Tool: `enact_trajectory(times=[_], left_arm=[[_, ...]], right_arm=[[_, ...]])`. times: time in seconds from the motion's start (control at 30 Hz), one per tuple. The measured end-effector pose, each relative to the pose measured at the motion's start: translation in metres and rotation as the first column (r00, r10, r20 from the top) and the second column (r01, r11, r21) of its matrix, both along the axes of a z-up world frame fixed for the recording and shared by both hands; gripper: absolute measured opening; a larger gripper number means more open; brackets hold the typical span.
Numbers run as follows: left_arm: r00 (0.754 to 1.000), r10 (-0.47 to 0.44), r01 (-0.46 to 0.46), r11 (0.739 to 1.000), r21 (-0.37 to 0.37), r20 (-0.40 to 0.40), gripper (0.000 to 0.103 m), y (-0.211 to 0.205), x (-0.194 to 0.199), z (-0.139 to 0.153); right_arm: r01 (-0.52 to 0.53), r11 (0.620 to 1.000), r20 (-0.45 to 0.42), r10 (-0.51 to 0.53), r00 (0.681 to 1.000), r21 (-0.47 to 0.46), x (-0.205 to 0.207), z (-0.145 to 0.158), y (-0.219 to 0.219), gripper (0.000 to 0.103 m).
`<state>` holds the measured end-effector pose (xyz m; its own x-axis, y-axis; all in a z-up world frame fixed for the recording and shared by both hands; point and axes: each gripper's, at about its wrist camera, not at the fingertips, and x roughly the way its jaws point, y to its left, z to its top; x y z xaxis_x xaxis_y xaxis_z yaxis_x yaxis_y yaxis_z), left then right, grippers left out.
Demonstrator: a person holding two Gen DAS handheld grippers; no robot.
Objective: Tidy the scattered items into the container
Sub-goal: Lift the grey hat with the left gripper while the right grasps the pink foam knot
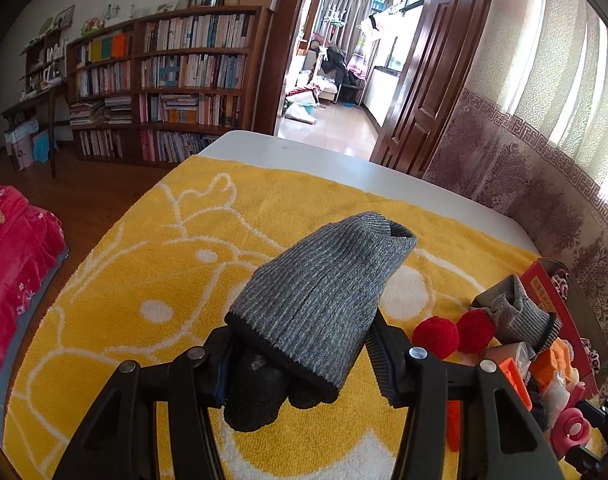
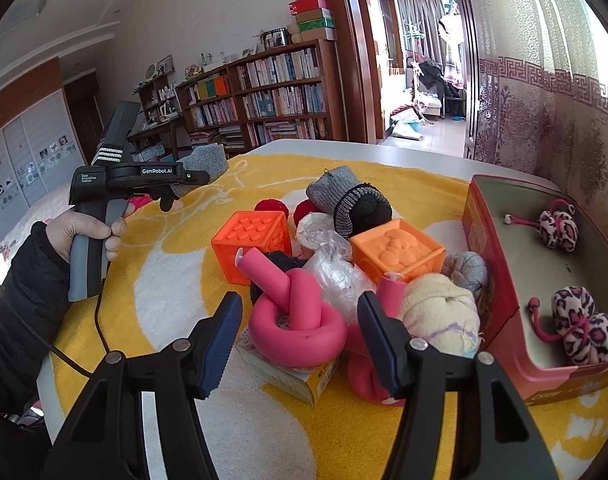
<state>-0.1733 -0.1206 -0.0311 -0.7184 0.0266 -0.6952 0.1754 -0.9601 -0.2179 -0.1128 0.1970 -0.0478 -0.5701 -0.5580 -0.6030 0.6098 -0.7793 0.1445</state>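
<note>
My left gripper [image 1: 300,354] is shut on a grey and black glove [image 1: 319,292] and holds it above the yellow towel [image 1: 144,280]. In the right wrist view the left gripper [image 2: 172,190] is raised at the left with the glove [image 2: 206,160] in it. My right gripper [image 2: 298,340] is open and empty, its fingers on either side of a knotted pink foam tube [image 2: 300,312]. The red box [image 2: 499,280] stands at the right and holds two leopard-print hair ties [image 2: 557,228]. The pile has two orange cubes [image 2: 256,240], another grey glove [image 2: 351,200], red pompoms [image 2: 270,206], a cream sock ball [image 2: 439,316] and crumpled plastic [image 2: 331,264].
The white table [image 2: 383,152] under the towel ends at a patterned curtain [image 2: 543,120] on the right. A small yellow carton [image 2: 300,376] lies under the pink tube. A bookshelf [image 2: 264,92] and an open doorway [image 2: 423,80] are behind. A red bed [image 1: 12,260] is at the left.
</note>
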Motion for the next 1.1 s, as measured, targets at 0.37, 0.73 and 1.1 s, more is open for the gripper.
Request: enact_trajectory(times=[0.37, 0.73, 1.1], left_arm=[[1.0, -0.027, 0.027, 1.0, 0.007, -0.013, 0.056, 0.015, 0.005, 0.003], [0.996, -0.079, 0.079, 0.997, 0.012, -0.035, 0.056, 0.043, 0.01, 0.015], [0.974, -0.211, 0.209, 0.977, -0.027, -0.081, 0.056, 0.102, 0.001, 0.048]], right_arm=[[0.014, 1.0, 0.005, -0.014, 1.0, -0.007, 0.0, 0.0, 0.002, 0.053], [0.187, 0.977, -0.038, -0.192, 0.981, -0.102, -0.011, 0.022, 0.041, 0.053], [0.627, 0.766, 0.024, -0.631, 0.775, -0.143, -0.031, 0.028, 0.134, 0.053]])
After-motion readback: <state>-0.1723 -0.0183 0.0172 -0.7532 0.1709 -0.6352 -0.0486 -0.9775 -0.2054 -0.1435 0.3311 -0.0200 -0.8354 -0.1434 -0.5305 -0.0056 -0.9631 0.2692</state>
